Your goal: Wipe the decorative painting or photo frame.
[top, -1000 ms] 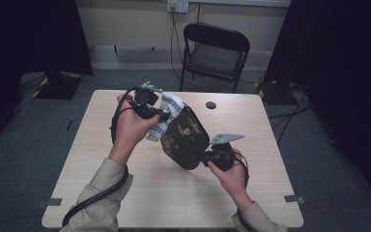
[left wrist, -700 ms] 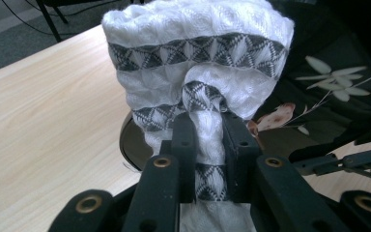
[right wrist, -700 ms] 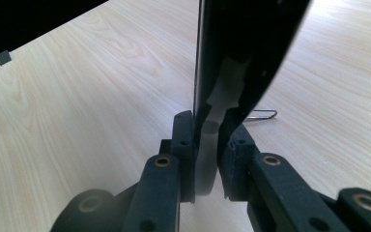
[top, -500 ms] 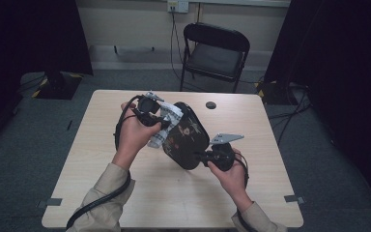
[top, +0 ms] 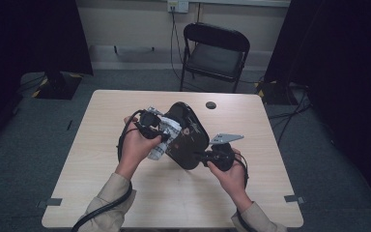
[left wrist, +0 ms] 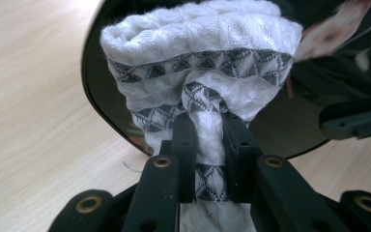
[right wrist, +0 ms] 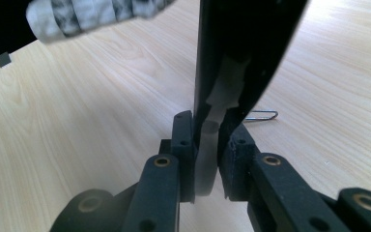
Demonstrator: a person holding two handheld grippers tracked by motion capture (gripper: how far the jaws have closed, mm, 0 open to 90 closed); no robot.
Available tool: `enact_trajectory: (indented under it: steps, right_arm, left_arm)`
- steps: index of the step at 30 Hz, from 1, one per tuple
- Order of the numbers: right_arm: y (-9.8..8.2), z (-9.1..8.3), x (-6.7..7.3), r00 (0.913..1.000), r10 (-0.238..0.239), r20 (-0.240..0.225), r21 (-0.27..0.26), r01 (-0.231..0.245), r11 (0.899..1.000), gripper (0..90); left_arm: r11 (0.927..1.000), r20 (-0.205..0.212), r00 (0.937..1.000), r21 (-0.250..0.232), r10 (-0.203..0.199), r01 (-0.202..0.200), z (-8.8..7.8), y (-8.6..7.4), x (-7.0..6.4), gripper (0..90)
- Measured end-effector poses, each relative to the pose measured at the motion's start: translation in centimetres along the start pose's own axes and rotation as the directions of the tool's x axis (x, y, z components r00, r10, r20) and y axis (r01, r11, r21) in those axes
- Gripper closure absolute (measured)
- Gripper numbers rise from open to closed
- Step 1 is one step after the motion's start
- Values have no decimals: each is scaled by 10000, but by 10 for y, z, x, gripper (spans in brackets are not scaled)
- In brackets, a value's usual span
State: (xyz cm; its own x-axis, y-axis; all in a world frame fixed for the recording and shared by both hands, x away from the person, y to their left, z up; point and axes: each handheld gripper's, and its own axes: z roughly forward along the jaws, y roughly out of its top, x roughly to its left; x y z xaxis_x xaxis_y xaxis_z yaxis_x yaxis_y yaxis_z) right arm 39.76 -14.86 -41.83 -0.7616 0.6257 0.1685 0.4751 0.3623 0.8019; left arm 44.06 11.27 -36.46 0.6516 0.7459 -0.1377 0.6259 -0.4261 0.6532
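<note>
A glossy black oval plate with a faint flower print is held tilted on edge above the table's middle. My right gripper is shut on its near rim; in the right gripper view the rim stands between the closed jaws. My left gripper is shut on a white cloth with grey triangle bands. In the left gripper view the bunched cloth presses against the plate's shiny face, pinched at my left gripper.
The light wooden table has a small dark round disc near its far edge. A thin wire clip lies on the wood behind the plate. A black folding chair stands beyond the table.
My left hand has come down and nearer with the cloth, sliding it over the plate's face. The right hand and the plate stay put.
</note>
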Motion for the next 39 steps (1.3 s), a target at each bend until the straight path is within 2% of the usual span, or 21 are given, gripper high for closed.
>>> enact_trajectory:
  steps: [18,23,28,33,36,39]
  right_arm:
    - [0,1,1,10000,42,33,-50,-41,10000,791]
    - [0,1,1,10000,65,45,-55,-65,10000,791]
    - [0,1,1,10000,90,32,-77,-90,9999,791]
    - [0,1,1,9999,107,28,-103,-107,9999,791]
    - [-1,2,1,9999,112,30,-117,-112,9999,791]
    - [-1,2,1,9999,112,45,-130,-111,9999,791]
  left_arm:
    - [9972,279,9986,603,-449,432,35,-43,2,779]
    - [9953,381,9976,798,-578,546,46,-56,1,779]
    - [9908,402,9971,1213,-652,600,56,-68,1,779]
    - [9872,439,9967,1474,-676,605,60,-76,0,780]
    - [9878,462,9961,1402,-746,674,56,-78,2,780]
    - [9921,453,9964,1061,-723,671,42,-71,3,780]
